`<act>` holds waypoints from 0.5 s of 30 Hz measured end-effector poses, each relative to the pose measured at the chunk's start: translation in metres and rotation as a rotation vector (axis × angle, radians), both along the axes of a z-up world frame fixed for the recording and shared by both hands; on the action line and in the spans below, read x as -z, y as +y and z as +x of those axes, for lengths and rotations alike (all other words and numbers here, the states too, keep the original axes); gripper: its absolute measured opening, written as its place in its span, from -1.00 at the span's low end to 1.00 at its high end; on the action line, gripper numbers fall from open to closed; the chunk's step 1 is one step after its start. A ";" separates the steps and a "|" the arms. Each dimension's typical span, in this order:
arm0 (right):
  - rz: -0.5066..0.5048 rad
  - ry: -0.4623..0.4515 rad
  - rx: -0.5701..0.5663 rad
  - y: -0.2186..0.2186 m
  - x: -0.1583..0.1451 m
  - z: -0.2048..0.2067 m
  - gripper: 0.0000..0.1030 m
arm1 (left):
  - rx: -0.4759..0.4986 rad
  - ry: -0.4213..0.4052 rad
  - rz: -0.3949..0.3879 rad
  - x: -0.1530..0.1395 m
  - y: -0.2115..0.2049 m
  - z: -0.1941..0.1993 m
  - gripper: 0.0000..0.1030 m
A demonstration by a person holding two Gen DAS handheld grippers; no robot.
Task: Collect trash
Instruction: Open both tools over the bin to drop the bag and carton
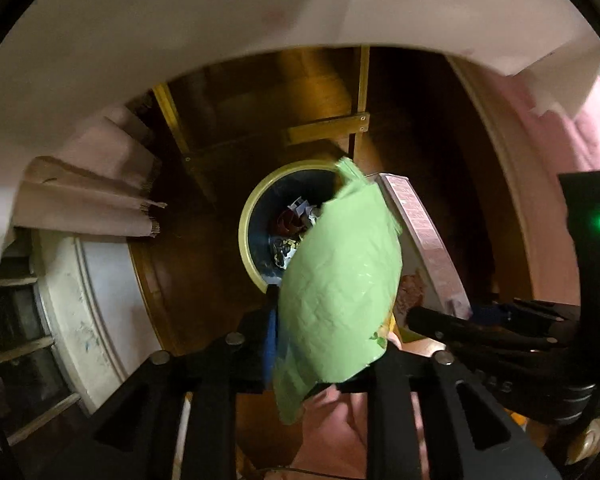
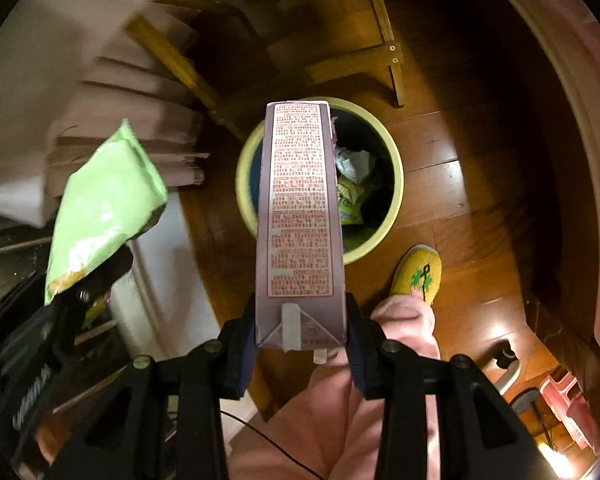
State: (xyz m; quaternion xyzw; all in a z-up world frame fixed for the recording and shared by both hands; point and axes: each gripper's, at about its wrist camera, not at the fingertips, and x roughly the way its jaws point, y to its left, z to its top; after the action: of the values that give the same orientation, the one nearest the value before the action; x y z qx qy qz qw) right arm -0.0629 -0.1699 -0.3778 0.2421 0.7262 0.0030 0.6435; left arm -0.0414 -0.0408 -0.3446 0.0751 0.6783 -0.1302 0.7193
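Observation:
My left gripper (image 1: 332,344) is shut on a light green snack bag (image 1: 340,280) and holds it above a round yellow-rimmed trash bin (image 1: 256,204) on the wooden floor. The bin has crumpled wrappers inside. My right gripper (image 2: 300,344) is shut on the base of a tall pink carton (image 2: 300,208) with red print, held over the same bin (image 2: 396,184). The green bag (image 2: 104,208) and left gripper (image 2: 80,292) show at the left of the right wrist view. The carton (image 1: 420,224) and right gripper (image 1: 440,316) show to the right in the left wrist view.
A wooden chair frame (image 2: 380,52) stands behind the bin. Folded cardboard (image 2: 140,128) lies to the left beside a white cabinet (image 2: 172,280). A foot in a yellow slipper (image 2: 418,274) and pink trousers (image 2: 404,316) stand just right of the bin.

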 end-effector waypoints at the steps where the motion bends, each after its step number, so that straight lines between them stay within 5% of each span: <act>1: -0.010 0.004 0.008 -0.002 0.012 0.006 -0.24 | 0.000 -0.004 0.007 0.009 -0.002 0.003 -0.46; 5: -0.007 -0.009 0.045 -0.008 0.034 0.018 -0.19 | -0.017 -0.009 0.028 0.030 -0.006 0.013 0.14; 8: -0.028 -0.036 0.046 -0.007 0.036 0.029 0.09 | -0.036 -0.008 0.031 0.035 -0.007 0.021 0.33; 11: -0.028 -0.048 0.056 -0.013 0.032 0.036 0.12 | -0.065 -0.010 0.032 0.036 0.001 0.028 0.69; 15: -0.022 -0.065 0.058 -0.017 0.020 0.037 0.12 | -0.093 -0.016 0.048 0.028 0.008 0.032 0.80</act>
State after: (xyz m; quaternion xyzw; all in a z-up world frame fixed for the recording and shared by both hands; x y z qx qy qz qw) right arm -0.0255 -0.1871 -0.3978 0.2557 0.6976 -0.0161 0.6691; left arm -0.0090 -0.0327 -0.3721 0.0618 0.6783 -0.0795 0.7279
